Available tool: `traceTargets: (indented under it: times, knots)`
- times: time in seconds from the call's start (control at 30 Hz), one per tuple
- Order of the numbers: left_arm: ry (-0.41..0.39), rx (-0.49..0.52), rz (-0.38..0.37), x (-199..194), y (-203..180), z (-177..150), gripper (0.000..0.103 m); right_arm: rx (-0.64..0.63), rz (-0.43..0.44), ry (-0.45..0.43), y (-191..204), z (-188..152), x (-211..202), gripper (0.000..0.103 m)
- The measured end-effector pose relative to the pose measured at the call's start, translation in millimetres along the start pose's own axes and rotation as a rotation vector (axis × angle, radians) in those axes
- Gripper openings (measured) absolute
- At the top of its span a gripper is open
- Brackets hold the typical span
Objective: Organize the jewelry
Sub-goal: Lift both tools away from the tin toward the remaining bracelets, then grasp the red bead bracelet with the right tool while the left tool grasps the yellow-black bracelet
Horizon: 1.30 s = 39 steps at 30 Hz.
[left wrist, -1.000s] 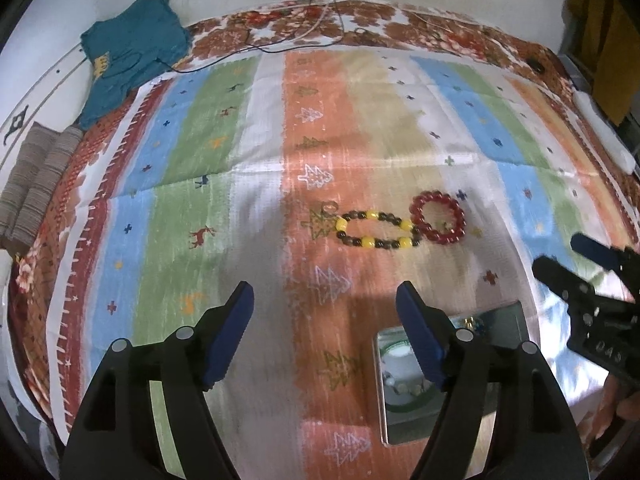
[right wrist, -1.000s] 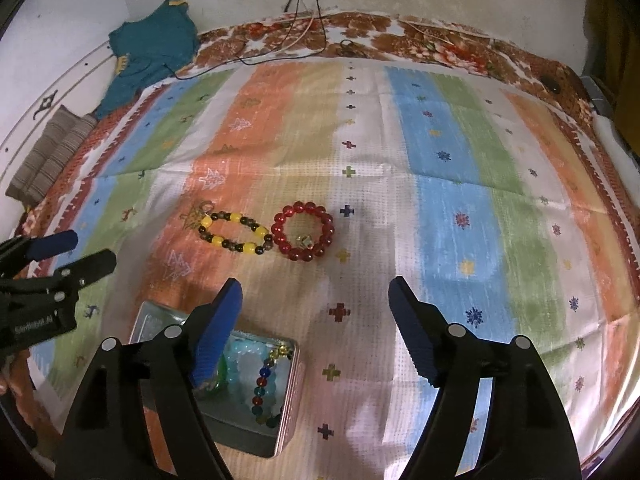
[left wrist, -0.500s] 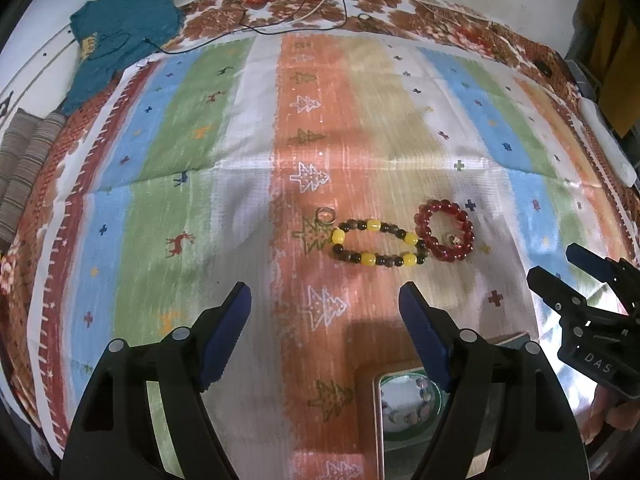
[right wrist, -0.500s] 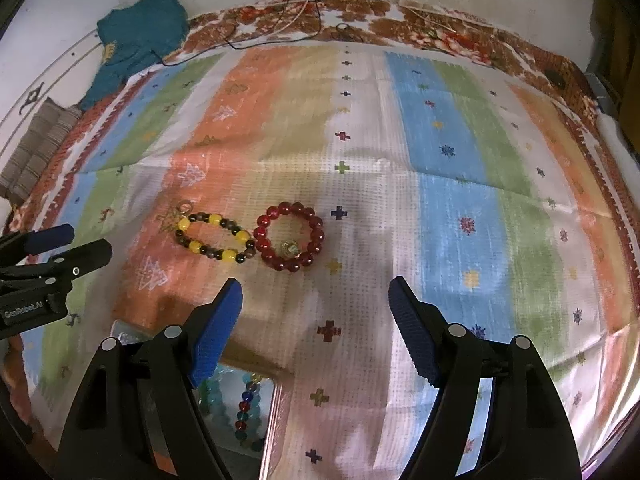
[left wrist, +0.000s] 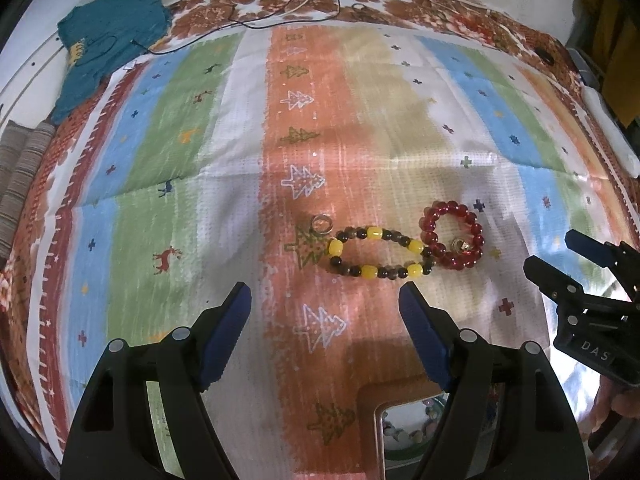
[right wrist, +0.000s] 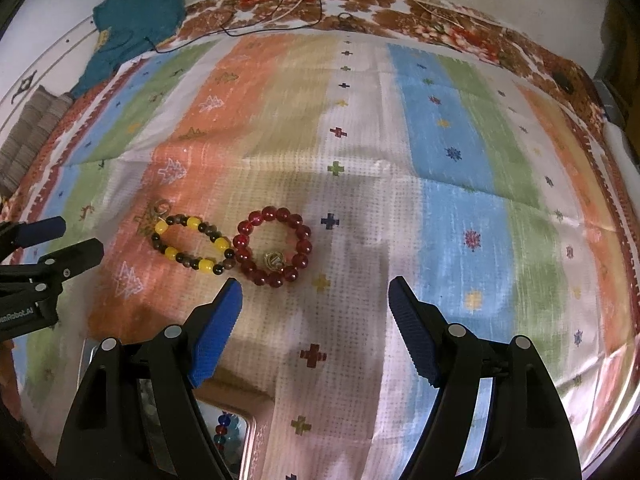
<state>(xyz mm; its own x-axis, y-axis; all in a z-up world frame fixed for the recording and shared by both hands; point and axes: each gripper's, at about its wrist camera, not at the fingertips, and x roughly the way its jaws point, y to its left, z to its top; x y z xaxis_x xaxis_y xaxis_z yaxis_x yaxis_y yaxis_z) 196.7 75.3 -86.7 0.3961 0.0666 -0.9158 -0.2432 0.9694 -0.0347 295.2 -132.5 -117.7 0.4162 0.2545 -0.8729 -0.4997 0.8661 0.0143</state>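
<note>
A yellow-and-dark beaded bracelet [left wrist: 378, 253] [right wrist: 193, 246] lies on the striped cloth, touching a red beaded bracelet [left wrist: 452, 236] [right wrist: 273, 245] on its right. A small metal ring [left wrist: 321, 225] [right wrist: 161, 207] lies at the yellow bracelet's left end. A shiny metal tin [left wrist: 404, 432] [right wrist: 224, 436] holding beads sits at the near edge, partly hidden by the fingers. My left gripper [left wrist: 325, 304] is open and empty, just short of the yellow bracelet. My right gripper [right wrist: 314, 300] is open and empty, just short of the red bracelet.
A teal garment [left wrist: 108, 36] lies at the far left corner. Cables [left wrist: 304, 4] run across the far edge. A grey striped cloth [left wrist: 20, 168] lies at the left. A white object [left wrist: 610, 140] rests along the right edge.
Both grippers have moved forward toward the bracelets, which now sit closer in view. The tin has slid toward the bottom edge of both views. Both grippers stay open.
</note>
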Motion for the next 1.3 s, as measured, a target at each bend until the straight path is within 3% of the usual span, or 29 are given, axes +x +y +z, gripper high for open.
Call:
traceTargets:
  times: [0.53, 0.9, 1.3]
  knots:
    - [0.070, 0.034, 0.042, 46, -1, 12, 0.075, -0.038, -0.036, 0.075, 6, 11, 39, 0.076]
    - [0.115, 0.051, 0.027, 62, -8, 15, 0.075, -0.036, -0.067, 0.115, 4, 15, 59, 0.076]
    - [0.137, 0.035, 0.006, 78, -5, 25, 0.073, 0.006, -0.040, 0.137, -2, 25, 78, 0.076]
